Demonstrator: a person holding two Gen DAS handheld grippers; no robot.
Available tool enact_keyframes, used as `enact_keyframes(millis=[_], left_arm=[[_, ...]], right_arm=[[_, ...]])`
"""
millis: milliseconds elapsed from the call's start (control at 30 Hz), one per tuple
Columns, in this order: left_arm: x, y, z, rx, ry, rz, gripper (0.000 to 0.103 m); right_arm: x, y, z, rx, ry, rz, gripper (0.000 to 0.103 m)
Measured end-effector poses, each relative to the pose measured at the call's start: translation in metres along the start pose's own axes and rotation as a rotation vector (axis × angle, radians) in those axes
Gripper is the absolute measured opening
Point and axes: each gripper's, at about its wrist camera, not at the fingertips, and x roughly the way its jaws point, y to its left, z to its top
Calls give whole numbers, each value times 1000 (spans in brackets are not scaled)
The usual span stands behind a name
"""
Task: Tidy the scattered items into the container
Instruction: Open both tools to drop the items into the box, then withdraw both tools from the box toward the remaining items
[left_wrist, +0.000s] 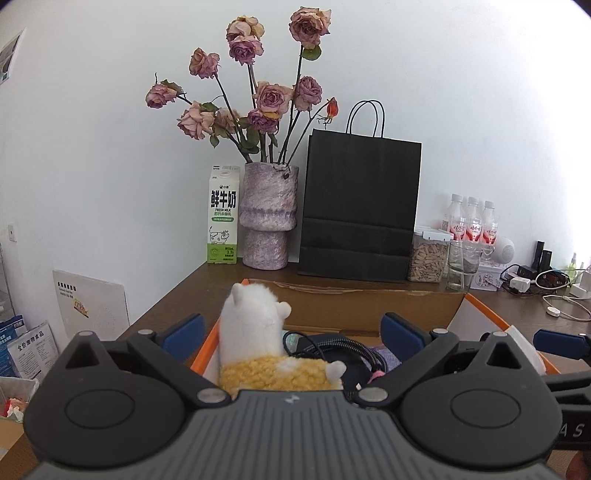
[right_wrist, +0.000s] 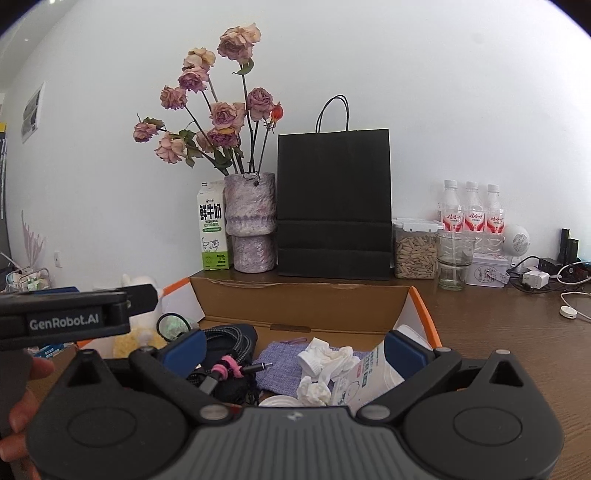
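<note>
An open cardboard box (right_wrist: 303, 306) with orange-edged flaps stands on the brown table; it also shows in the left wrist view (left_wrist: 369, 306). My left gripper (left_wrist: 291, 332) is open, and a white and yellow plush toy (left_wrist: 255, 332) sits between its fingers at the box's left side, not clamped. My right gripper (right_wrist: 295, 347) is open above the box. Inside lie a black braided cable (right_wrist: 229, 343), a purple cloth (right_wrist: 280, 363), crumpled white tissues (right_wrist: 325, 358) and a white packet (right_wrist: 373, 376). The left gripper's body (right_wrist: 74, 314) shows at the left in the right wrist view.
Behind the box stand a milk carton (left_wrist: 222, 218), a vase of dried roses (left_wrist: 267, 218), a black paper bag (left_wrist: 360, 206), a jar (left_wrist: 428, 258), a glass (left_wrist: 458, 266) and bottles (left_wrist: 472, 221). Chargers and cables (left_wrist: 546, 288) lie at the right.
</note>
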Motion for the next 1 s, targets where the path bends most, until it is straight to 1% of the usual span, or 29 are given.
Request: enact_keyframes(millis=[100,233,267,467,567,700,833,933,1000], left_arm=[[-12,4,-8,-4,1,4,103],[-24,12,-17,-16,63,-15,103],[-27,13,-19,-17,77,-10,103],[-42,15,-34,52,157,29,103],[-51,17,-43,66,186,23,103],[-64,20,-53,77,208,10,103],[-76,23,-60,77,245,19,103],[-84,27,-63,71,260,22,103],[-87,29,-62,72,257,23,103]], right_arm=[[-9,-1,-6,0,9,-21,103],[-22,0,-14,1,44,-13,103],[-25,1,-17,-5,55,-9,103],[-49,11,-34,-41,92,-21,103],[-60,16,-43,-52,114,-27,103],[-72,19,-54,-52,157,-32,102],[-81,18,-62,-30,202,-41,101],[-86,17,-65,-26,221,-53,100],[-87,17,-65,-27,228,-56,100]])
